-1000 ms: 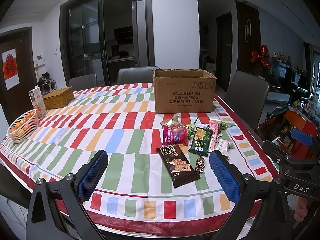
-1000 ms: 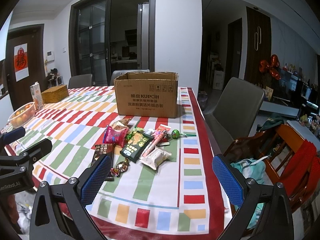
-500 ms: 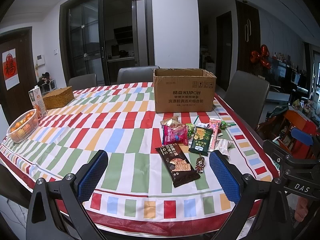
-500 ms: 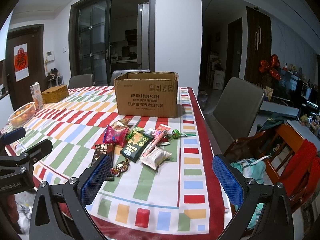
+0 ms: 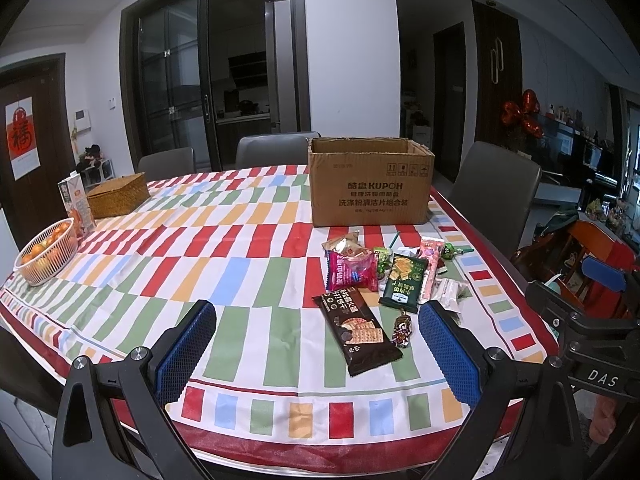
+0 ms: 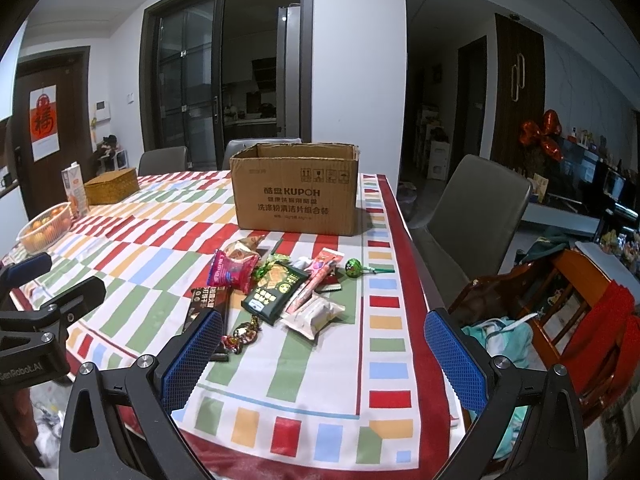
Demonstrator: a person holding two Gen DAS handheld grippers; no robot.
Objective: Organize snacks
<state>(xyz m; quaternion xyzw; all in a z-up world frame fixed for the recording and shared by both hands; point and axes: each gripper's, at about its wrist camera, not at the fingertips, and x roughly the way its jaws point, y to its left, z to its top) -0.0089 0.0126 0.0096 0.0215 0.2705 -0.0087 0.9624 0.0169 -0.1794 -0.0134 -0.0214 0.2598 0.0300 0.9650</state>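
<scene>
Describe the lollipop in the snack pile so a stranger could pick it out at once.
Start at the open cardboard box on the striped tablecloth; the snack pile lies just in front of it. On the pile's edge nearest the table's red border lies the lollipop, apart from the packets. It alone is round: a green wrapped ball on a thin green stick, while its neighbours are flat packets.

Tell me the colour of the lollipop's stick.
Green; the lollipop shows best in the right wrist view.
</scene>
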